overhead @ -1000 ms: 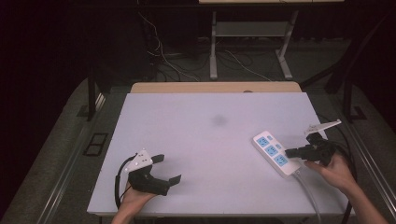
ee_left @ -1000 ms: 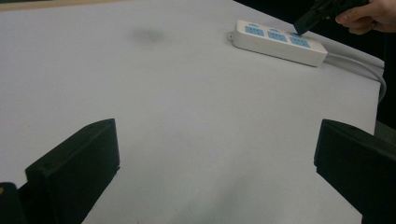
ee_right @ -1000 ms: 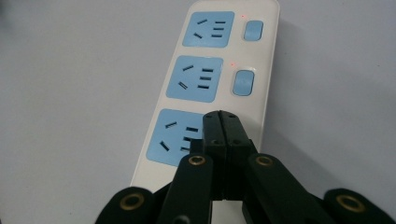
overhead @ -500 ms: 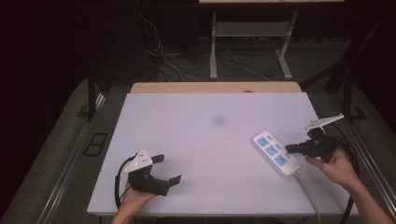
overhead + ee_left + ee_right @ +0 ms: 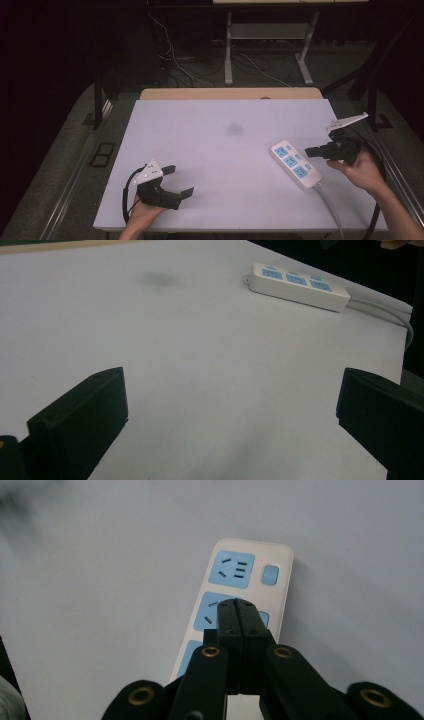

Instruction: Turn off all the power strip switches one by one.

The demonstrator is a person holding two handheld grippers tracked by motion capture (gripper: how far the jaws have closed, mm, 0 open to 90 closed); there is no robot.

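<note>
Two hand-held grippers over a pale table, a power strip at its right side.

The wide, pale lavender-grey table top (image 5: 220, 150) bears the long white plastic power strip with three blue sockets (image 5: 296, 164) near its right edge; its grey cable (image 5: 330, 207) runs off toward the near edge, where it is cut off. The left gripper (image 5: 177, 181) rests at the near left corner, its black jaws spread wide with nothing between them, well apart from the strip. The right gripper (image 5: 311, 151) hangs just above the strip's middle socket, jaws pressed together and empty; whether its tips touch the strip cannot be told. Its closed jaws hide the middle socket in the right gripper view.
</note>
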